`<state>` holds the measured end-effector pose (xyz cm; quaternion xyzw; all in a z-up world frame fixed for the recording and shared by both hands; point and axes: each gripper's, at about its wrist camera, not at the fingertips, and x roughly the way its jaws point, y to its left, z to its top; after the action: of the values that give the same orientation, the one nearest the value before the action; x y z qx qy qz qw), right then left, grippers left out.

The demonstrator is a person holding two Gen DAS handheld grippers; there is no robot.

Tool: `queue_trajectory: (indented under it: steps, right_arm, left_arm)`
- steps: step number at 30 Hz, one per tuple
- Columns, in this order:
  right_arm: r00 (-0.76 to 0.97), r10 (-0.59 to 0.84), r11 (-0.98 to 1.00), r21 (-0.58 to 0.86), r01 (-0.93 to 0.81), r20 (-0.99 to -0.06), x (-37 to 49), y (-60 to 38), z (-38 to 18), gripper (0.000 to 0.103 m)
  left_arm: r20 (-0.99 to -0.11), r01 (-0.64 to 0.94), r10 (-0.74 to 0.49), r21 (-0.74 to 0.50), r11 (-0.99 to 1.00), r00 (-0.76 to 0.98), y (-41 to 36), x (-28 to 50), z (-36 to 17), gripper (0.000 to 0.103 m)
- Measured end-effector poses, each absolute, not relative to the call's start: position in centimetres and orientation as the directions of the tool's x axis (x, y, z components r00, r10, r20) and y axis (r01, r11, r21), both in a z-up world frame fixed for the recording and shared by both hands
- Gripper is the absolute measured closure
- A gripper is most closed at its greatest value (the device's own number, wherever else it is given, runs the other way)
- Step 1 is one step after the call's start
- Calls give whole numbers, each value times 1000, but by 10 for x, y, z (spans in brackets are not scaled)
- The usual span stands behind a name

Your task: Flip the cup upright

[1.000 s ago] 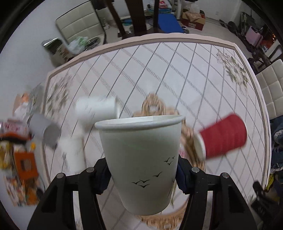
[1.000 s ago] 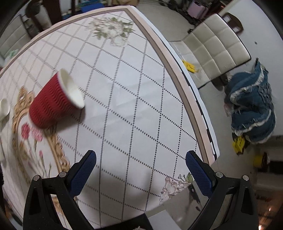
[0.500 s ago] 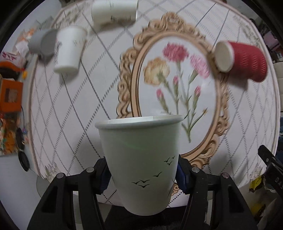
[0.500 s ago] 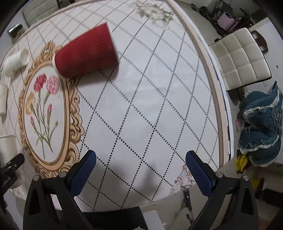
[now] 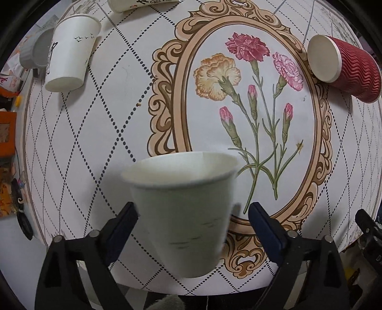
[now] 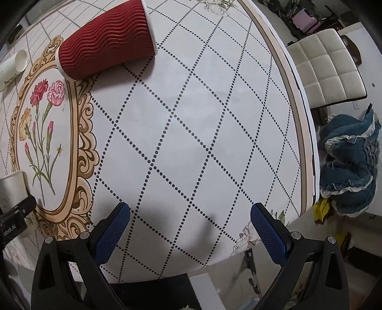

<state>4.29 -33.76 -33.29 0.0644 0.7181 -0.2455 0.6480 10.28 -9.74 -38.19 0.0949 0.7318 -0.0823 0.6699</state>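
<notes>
A white paper cup with small bird marks (image 5: 183,209) stands mouth up, blurred, between the fingers of my left gripper (image 5: 192,214). The jaws stand wider than the cup, with a gap on the right side, so the gripper is open. The cup's rim also shows at the left edge of the right wrist view (image 6: 12,183). A red ribbed cup (image 5: 346,71) lies on its side on the table, also in the right wrist view (image 6: 107,40). My right gripper (image 6: 189,224) is open and empty above the table's near right part.
A white cup (image 5: 69,54) stands upside down at the far left, another white cup (image 5: 140,3) lies on its side at the top, a grey cup (image 5: 33,52) beside them. A white chair (image 6: 327,69) and blue cloth (image 6: 351,162) lie beyond the table's right edge (image 6: 308,133).
My left gripper has opened and let go of the white cup, which now sits lower and blurred between the jaws. The right gripper has moved closer to the table.
</notes>
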Motion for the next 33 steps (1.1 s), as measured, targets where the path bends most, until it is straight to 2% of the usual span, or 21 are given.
queue_trajectory:
  steps: [19, 33]
  right_arm:
    - [-153, -246, 853, -289, 435, -957, 30, -336, -324, 1]
    - [-60, -230, 863, -232, 449, -971, 32, -309, -285, 1]
  left_arm:
    - [-999, 258, 24, 11, 966, -48, -91, 107, -353, 5]
    - [-992, 252, -34, -2, 968, 123, -72, 79, -239, 5]
